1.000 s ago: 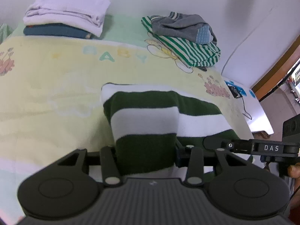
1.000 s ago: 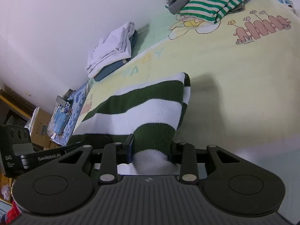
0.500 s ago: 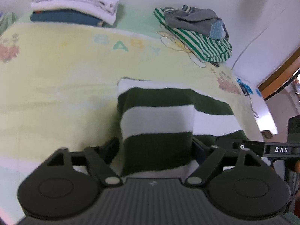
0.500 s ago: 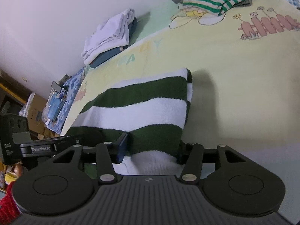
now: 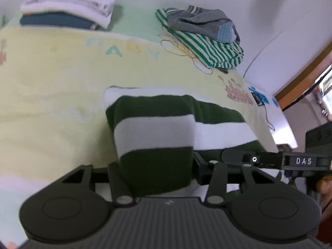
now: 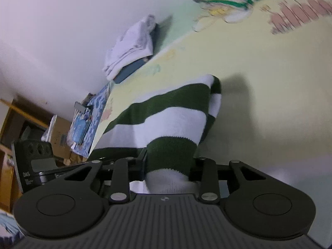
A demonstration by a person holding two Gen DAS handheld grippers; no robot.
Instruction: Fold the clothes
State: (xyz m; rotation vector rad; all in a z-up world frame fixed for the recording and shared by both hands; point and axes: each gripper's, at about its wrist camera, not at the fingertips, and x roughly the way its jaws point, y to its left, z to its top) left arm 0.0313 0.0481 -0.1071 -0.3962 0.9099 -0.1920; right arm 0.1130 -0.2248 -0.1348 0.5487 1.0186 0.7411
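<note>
One green-and-white striped garment [image 5: 153, 128] on yellow blanket [image 5: 51, 95], jaws of both grippers closed on its edge, two clothes stacks behind.

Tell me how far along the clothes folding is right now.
Done: a folded white-and-blue stack at the blanket's far edge. In hand: both grippers, left and right, grip the dark green striped garment. Left: the crumpled striped and grey pile.

The blanket [image 5: 62, 87] lies open ahead; folded stack [image 5: 68, 6] and what looks like a striped heap [image 5: 203, 39] line the far wall.
</note>
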